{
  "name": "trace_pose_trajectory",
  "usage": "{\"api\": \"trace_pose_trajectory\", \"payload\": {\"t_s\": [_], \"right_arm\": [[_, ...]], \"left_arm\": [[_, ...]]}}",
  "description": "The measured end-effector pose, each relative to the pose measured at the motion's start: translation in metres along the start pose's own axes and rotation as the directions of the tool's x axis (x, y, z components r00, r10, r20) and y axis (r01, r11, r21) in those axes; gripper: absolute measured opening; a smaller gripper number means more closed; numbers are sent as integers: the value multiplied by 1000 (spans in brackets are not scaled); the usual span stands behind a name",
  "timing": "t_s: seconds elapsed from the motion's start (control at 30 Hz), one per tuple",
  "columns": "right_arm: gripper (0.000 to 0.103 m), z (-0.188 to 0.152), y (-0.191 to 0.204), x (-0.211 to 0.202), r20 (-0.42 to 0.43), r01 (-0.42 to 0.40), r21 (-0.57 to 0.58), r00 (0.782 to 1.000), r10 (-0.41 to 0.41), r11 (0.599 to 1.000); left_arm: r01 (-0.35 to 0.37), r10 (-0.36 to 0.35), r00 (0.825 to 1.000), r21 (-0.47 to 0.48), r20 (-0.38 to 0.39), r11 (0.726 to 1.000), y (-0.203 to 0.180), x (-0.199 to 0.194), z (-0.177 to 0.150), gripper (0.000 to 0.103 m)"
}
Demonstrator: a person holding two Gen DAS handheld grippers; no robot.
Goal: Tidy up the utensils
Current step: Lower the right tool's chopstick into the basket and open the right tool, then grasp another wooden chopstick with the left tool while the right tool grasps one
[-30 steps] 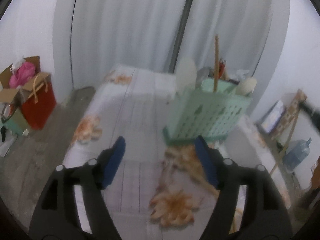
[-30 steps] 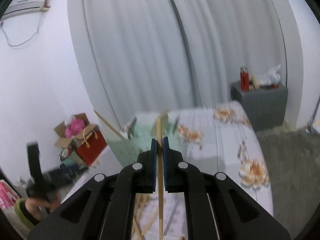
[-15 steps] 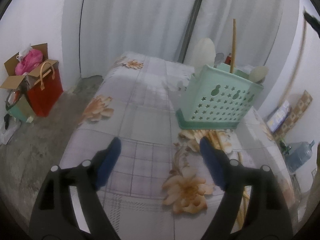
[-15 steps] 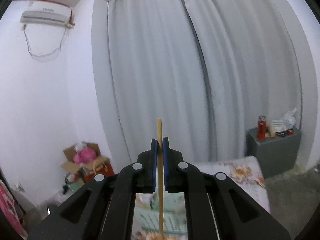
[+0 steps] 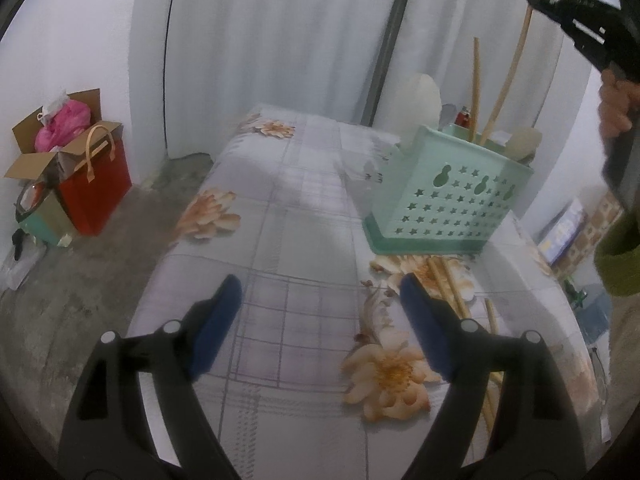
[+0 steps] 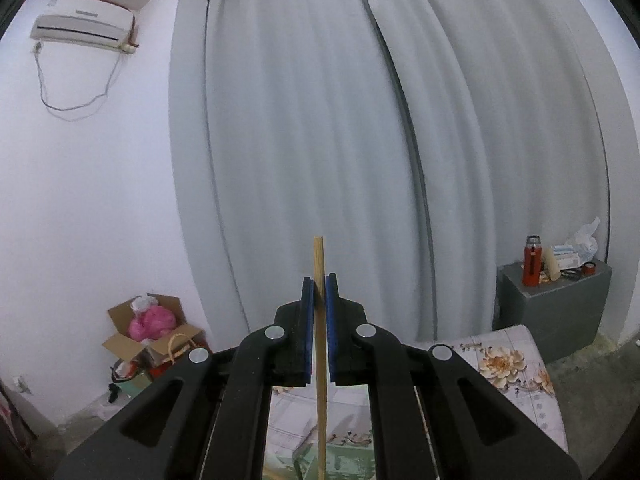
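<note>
The lower end of the long pale wooden chopstick (image 6: pixel 320 360) runs out of the right wrist view at the bottom, so where its tip ends cannot be told there; in the left wrist view the same stick (image 5: pixel 508 72) slants down to the mint-green perforated plastic basket (image 5: pixel 452 196), its foot hidden behind the rim. The right gripper (image 6: pixel 319 300) pinches this chopstick between its blue pads, the stick standing upright above them. The person's hand (image 5: pixel 616 108) and olive-green sleeve (image 5: pixel 618 264) are cut off at the picture's right edge.

The basket stands on the flower-printed bedsheet (image 5: pixel 296 200); in it a second straight wooden chopstick (image 5: pixel 476 88) stands upright, beside a pale rounded utensil head (image 5: pixel 420 112) and a smaller cream one (image 5: pixel 524 142), both too blurred to name. More loose wooden chopsticks (image 5: pixel 448 284) lie on the sheet just in front of the basket, partly hidden behind the left gripper's finger.

The left gripper (image 5: pixel 320 304) hangs over the sheet with its jaws spread wide, having just been opening, nothing between them.

On the floor, an open cardboard box (image 5: pixel 56 136) holds a pink bundle (image 5: pixel 64 132), beside a red paper bag (image 5: pixel 98 192).
</note>
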State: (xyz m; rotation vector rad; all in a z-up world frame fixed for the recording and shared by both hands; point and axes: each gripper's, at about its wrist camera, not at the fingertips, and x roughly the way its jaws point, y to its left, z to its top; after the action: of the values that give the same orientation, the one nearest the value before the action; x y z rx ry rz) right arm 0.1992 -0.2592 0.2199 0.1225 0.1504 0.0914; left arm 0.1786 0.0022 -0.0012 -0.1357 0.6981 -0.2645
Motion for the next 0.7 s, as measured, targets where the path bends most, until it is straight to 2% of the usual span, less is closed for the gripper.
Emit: {"api": "trace_pose_trajectory", "payload": {"t_s": [0.1,0.17,0.27,0.3,0.33,0.37,0.4,0.6,0.7], "right_arm": [[6,-19,-4,13,-60,15,9,998,-15,1000],[7,-34,-9,21,-137,32,9,990,-30,999],[8,-53,-19,23,-208,86,-3,974,-85,996],[14,-56,-24,20,-219,101,-1,971,-99,995],[20,-59,-30,14,-225,122,6,967,-118,992],[30,-59,-33,10,-225,133,12,966,-127,991],[34,-59,-37,5,-218,140,17,967,-133,990],[39,-56,-55,-47,-168,161,27,974,-155,987],[40,-62,-61,-69,-177,160,39,973,-151,986]], "left_arm": [[-1,1,1000,-8,-1,1000,2,1,-1,77],[-1,1,1000,-9,-4,1000,3,1,-1,77],[1,-1,1000,-8,-10,1000,3,3,-2,77],[2,-2,1000,-7,-12,1000,2,3,-2,77],[2,-3,1000,-7,-13,1000,2,4,-3,77],[4,-4,1000,-6,-15,1000,1,5,-3,77],[5,-5,1000,-6,-17,1000,0,5,-3,77],[9,-9,1000,4,-30,1000,-6,8,-6,77],[11,-11,999,10,-40,1000,-9,10,-8,77]]}}
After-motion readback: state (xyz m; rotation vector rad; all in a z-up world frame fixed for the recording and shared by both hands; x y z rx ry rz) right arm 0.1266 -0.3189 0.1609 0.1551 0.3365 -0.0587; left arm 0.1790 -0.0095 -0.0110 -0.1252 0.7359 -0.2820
